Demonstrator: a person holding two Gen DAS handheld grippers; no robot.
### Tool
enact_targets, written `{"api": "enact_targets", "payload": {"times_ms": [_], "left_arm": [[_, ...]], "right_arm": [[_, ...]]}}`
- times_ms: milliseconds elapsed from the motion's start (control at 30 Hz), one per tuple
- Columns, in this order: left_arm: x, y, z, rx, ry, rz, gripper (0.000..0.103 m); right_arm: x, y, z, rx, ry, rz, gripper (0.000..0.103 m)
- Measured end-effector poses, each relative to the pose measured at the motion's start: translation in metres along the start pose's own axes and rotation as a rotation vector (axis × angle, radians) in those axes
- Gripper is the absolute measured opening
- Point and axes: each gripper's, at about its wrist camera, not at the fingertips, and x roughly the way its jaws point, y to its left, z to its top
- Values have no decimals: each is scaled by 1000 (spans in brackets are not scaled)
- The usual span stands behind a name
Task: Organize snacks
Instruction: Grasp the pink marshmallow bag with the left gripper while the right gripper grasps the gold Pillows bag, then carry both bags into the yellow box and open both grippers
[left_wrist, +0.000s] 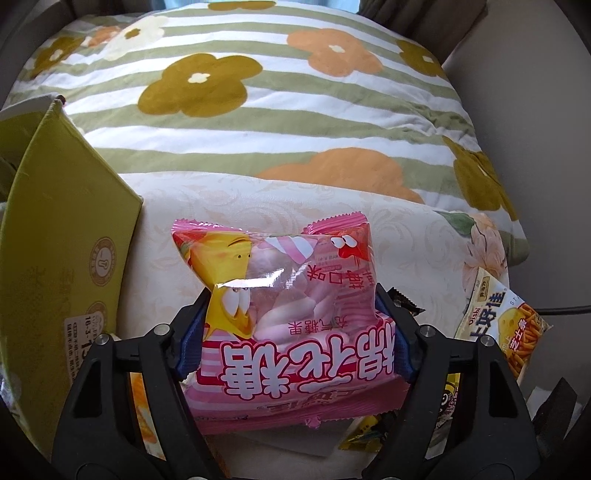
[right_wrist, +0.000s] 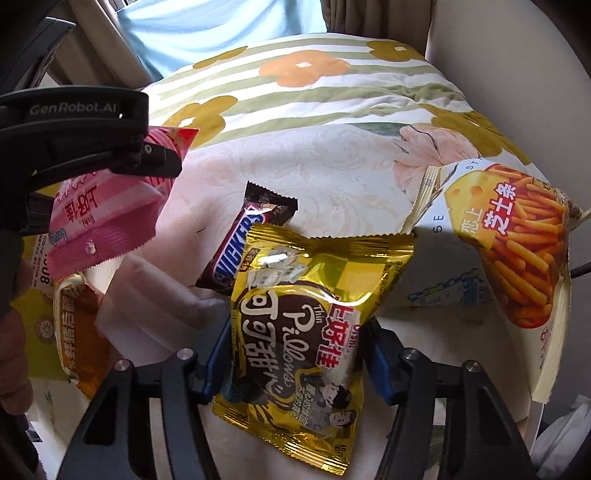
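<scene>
My left gripper (left_wrist: 291, 325) is shut on a pink marshmallow bag (left_wrist: 280, 295), its blue pads pinching both sides. The bag hangs clear above the cream cloth. From the right wrist view the same pink bag (right_wrist: 103, 218) is at the upper left under the black left gripper. My right gripper (right_wrist: 295, 354) is shut on a gold cocoa pillow-snack bag (right_wrist: 306, 306), which lies on the cloth with its sides pressed in. A Snickers bar (right_wrist: 240, 251) lies partly under the gold bag. A cheese-stick bag (right_wrist: 517, 243) lies to the right.
An olive-green cardboard box (left_wrist: 62, 229) stands open at the left. An orange snack bag (right_wrist: 81, 332) and a white packet (right_wrist: 155, 310) lie left of the gold bag. A striped flower blanket (left_wrist: 258, 110) covers the far side. A hand (right_wrist: 14, 354) shows at the left edge.
</scene>
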Motion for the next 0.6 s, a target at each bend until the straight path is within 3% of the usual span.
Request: {"api": "enact_targets", "payload": {"times_ms": [333, 600], "left_arm": [[-50, -6, -11, 16, -100, -6, 75], [-125, -2, -22, -8, -243, -19, 75]], "right_arm": [[-38, 6, -3, -51, -88, 36, 56], [-99, 21, -5, -150, -201, 45, 56]]}}
